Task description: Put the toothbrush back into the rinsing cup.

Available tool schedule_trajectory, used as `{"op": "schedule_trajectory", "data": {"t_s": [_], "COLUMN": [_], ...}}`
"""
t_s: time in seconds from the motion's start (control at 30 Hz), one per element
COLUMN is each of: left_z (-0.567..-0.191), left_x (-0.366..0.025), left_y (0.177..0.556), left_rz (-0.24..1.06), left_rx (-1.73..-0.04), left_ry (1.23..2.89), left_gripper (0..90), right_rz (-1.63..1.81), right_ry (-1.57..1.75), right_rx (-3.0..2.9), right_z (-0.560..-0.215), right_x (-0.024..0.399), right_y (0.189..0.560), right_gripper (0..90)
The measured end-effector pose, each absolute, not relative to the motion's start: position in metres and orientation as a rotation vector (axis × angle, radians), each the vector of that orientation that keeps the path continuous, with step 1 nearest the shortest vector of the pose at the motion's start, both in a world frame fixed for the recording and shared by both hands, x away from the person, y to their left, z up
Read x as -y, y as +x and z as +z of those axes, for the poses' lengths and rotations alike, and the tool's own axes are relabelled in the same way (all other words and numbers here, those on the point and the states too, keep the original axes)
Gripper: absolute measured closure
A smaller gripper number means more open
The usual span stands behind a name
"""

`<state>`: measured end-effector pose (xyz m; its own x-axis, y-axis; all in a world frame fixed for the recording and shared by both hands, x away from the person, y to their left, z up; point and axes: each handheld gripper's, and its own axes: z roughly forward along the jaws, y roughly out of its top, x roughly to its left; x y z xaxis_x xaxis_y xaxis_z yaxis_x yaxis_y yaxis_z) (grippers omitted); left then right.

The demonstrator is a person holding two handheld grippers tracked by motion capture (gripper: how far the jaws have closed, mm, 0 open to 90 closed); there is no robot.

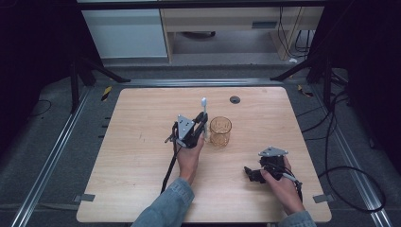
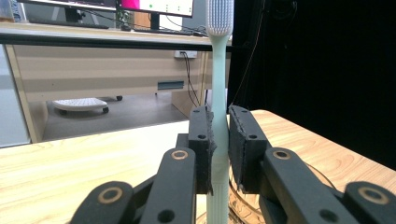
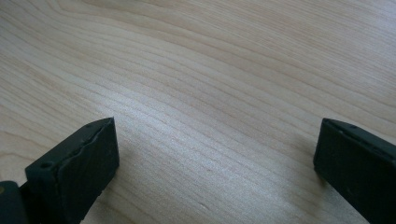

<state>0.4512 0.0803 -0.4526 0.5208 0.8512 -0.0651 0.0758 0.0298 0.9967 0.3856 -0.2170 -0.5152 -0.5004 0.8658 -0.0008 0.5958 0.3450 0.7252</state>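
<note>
Pale mint toothbrush [image 2: 218, 116] (white bristles), amber ribbed glass [image 1: 220, 131], light woodgrain table [image 1: 142, 123].

On the table [image 1: 142, 189], the left gripper [image 1: 202, 124] sits near the middle, and the toothbrush [image 1: 204, 111] stands upright between its jaws, head above them. Just to the right of that gripper, close beside the toothbrush, stands the glass cup [image 1: 220, 131]. The right gripper [image 1: 249, 174] lies nearer the person and to the right, well apart from the cup, its jaws spread over bare tabletop. Behind the left gripper, near the far edge, a grommet [image 1: 235, 99] is set in the table.
</note>
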Motion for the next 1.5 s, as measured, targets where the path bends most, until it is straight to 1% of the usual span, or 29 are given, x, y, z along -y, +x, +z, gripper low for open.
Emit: {"op": "schedule_trajectory", "data": {"t_s": [0.87, 1.5], "left_z": [-0.461, -0.464], "left_x": [-0.081, -0.083], "left_y": [0.447, 0.445], "left_rz": [0.73, 0.736], "left_rx": [-0.878, -0.878], "left_ry": [1.5, 1.509], "left_gripper": [79.1, 78.9], "right_rz": [0.955, 0.954], "right_ry": [1.285, 1.284], "right_rx": [-2.228, -2.227], "right_z": [-0.515, -0.515], "right_x": [0.217, 0.217], "right_y": [0.386, 0.386], "right_gripper": [0.5, 0.5]}}
